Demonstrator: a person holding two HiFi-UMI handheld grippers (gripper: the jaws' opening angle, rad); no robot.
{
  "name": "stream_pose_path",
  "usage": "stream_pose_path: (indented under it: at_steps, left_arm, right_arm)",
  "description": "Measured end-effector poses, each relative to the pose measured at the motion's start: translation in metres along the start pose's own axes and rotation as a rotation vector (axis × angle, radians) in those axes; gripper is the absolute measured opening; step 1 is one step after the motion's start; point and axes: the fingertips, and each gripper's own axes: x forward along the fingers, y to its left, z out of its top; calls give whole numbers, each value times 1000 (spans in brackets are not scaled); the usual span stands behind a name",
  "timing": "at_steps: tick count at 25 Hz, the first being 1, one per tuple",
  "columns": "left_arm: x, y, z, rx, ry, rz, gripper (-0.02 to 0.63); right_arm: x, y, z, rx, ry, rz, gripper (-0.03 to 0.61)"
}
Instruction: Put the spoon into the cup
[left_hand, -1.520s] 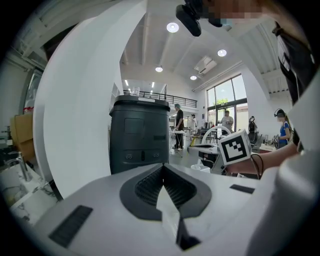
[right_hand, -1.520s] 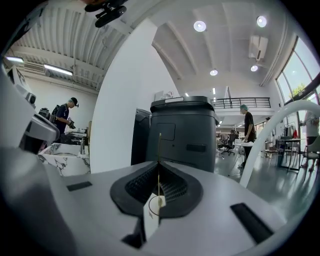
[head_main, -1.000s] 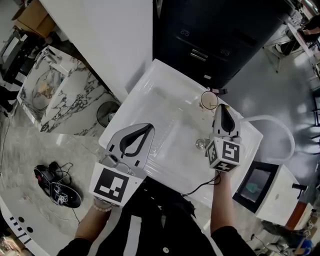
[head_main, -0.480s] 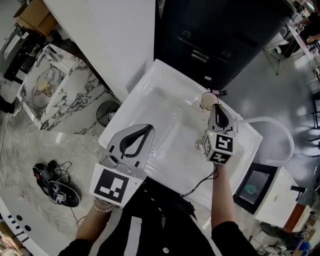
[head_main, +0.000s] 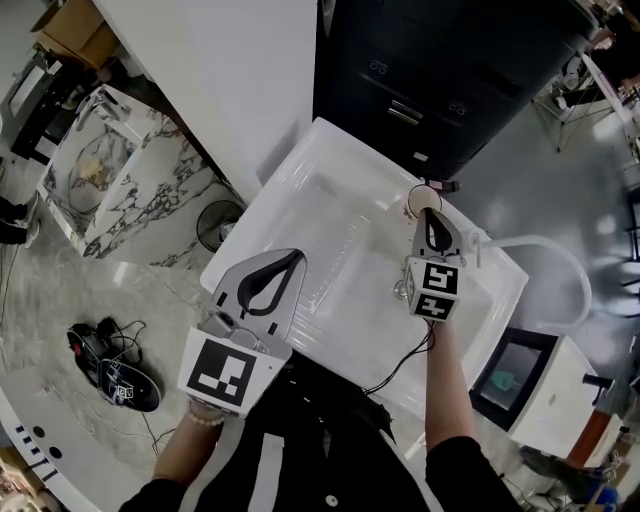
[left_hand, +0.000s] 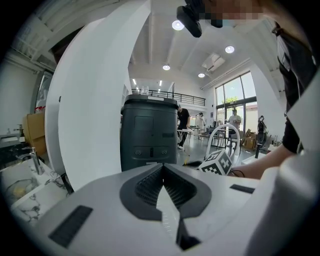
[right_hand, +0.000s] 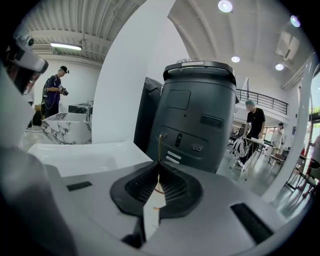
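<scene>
The cup (head_main: 420, 196), a pale round cup with a brownish rim, stands on the white table (head_main: 330, 215) near its far right edge. My right gripper (head_main: 431, 214) hangs just on the near side of it, and the jaw tips overlap the cup's rim in the head view. The jaws are shut on the spoon (right_hand: 159, 146), of which only a thin golden stem shows, sticking up past the tips in the right gripper view. My left gripper (head_main: 297, 254) hovers over the table's near left part, shut with nothing in it (left_hand: 162, 166).
A dark grey cabinet (head_main: 440, 70) stands right behind the table. A small shiny round piece (head_main: 400, 289) lies beside the right gripper's marker cube. A white hose (head_main: 560, 262) loops off the right edge, and a screened device (head_main: 515, 375) sits at the near right.
My right gripper has moved away from me toward the cup, and its tips now reach the rim. The left gripper has stayed put.
</scene>
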Motion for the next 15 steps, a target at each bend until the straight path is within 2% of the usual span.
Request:
stream_pose_path:
  at_steps: [9,15]
  left_arm:
    - [-4,5,-2,-5,5,18,0]
    - [-5,7,-2,-2,2,22,0]
  right_arm:
    - [8,12,2,-78,4,-9,8]
    - [11,16,3,-76,6,-11,8]
